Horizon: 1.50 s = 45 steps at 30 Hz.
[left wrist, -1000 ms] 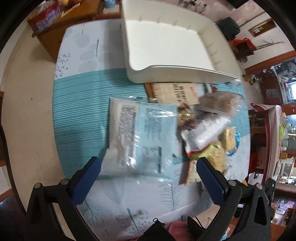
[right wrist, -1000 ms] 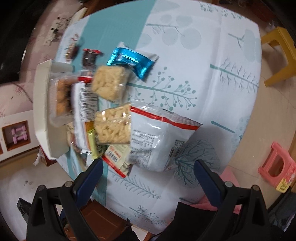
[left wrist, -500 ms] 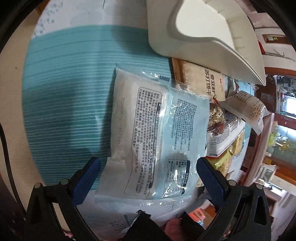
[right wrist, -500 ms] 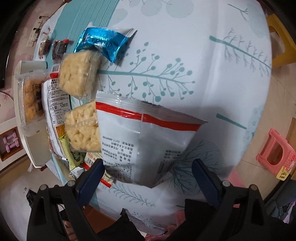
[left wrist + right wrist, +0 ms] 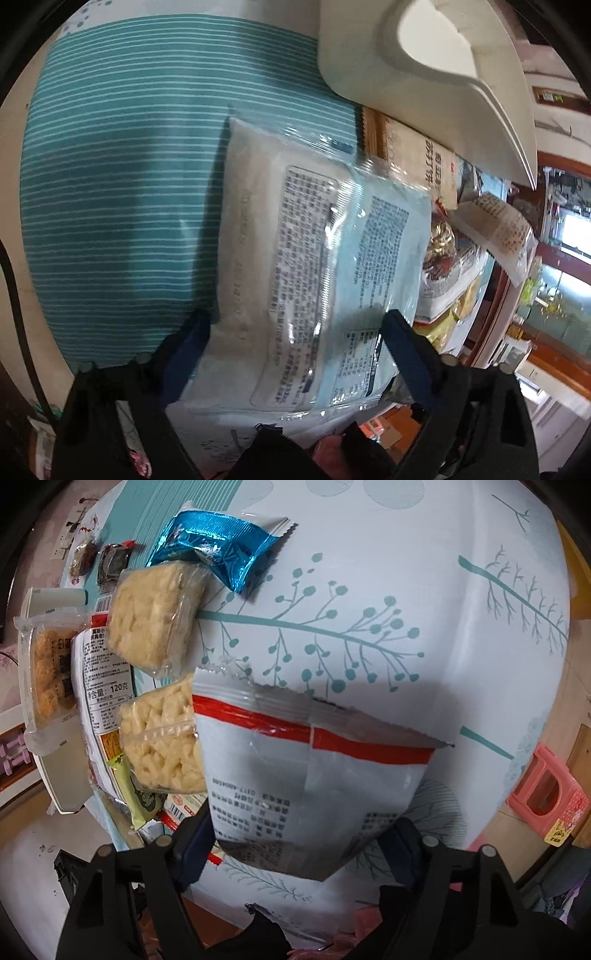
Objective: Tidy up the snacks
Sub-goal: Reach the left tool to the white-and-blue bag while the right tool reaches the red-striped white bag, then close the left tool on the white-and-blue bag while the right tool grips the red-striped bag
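Observation:
A big clear packet, white and pale blue with printed text (image 5: 314,258), lies flat on the teal striped cloth (image 5: 129,184). My left gripper (image 5: 295,336) straddles its near end, jaws closing, a blue pad at each side edge; the packet is not buckled. The white bag with a red band (image 5: 314,775) lies on the tree-print tablecloth (image 5: 406,590). My right gripper (image 5: 301,838) is around its near end, jaws closing, the left pad at the bag's edge and the right pad just beside it. Behind the left packet stands the white tray (image 5: 424,74).
More snacks lie heaped between both views: a brown cracker packet (image 5: 417,155), two clear-wrapped puffed rice blocks (image 5: 155,616), a blue foil packet (image 5: 218,550). The tray's edge (image 5: 59,786) shows at far left. A pink stool (image 5: 546,797) stands on the floor beyond the table's right edge.
Both grippers sank toward the table and their packets now fill more of each view. Both pairs of jaws narrowed from wide open onto the packets' side edges.

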Tool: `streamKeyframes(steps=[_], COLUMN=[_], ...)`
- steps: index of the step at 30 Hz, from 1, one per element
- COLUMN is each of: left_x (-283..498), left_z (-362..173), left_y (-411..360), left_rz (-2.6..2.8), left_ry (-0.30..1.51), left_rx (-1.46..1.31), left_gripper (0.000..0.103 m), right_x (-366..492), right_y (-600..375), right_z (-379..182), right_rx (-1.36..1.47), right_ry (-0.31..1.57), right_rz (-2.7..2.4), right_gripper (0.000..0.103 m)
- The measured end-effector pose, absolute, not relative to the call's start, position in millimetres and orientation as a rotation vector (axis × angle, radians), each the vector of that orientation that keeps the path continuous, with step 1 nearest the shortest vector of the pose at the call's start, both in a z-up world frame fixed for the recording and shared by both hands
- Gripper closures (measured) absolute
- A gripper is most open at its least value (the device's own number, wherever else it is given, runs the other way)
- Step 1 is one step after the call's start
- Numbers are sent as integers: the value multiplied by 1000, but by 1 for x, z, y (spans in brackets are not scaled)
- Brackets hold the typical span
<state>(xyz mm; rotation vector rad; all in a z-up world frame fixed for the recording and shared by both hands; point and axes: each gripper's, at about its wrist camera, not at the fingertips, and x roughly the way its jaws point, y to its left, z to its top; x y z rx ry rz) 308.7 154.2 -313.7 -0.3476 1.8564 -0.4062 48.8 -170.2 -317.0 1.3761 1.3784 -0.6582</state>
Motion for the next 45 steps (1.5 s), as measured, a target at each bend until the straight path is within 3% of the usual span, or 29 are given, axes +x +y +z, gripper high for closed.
streamKeyframes(steps=[2, 10, 16, 34, 45], left_x=[309, 306, 302, 263, 254], left_z=[-315, -310, -298, -269, -193], left_y=[158, 173, 177, 175, 168], left_rz=[-392, -380, -394, -416, -467], left_ry=[1859, 1844, 1817, 1766, 1610], left_rx=[-376, -441, -436, -437, -364], left_gripper=[24, 48, 58, 65, 64], right_x=[51, 49, 43, 61, 117], right_y=[-171, -163, -153, -99, -46], right_z=[-317, -314, -309, -285, -244], right_rx=[1360, 1334, 1308, 1102, 723], right_ry=[1397, 1408, 1407, 1370, 1311], right_rz=[-662, -637, -615, -422, -97], right_gripper=[30, 33, 38, 42, 42])
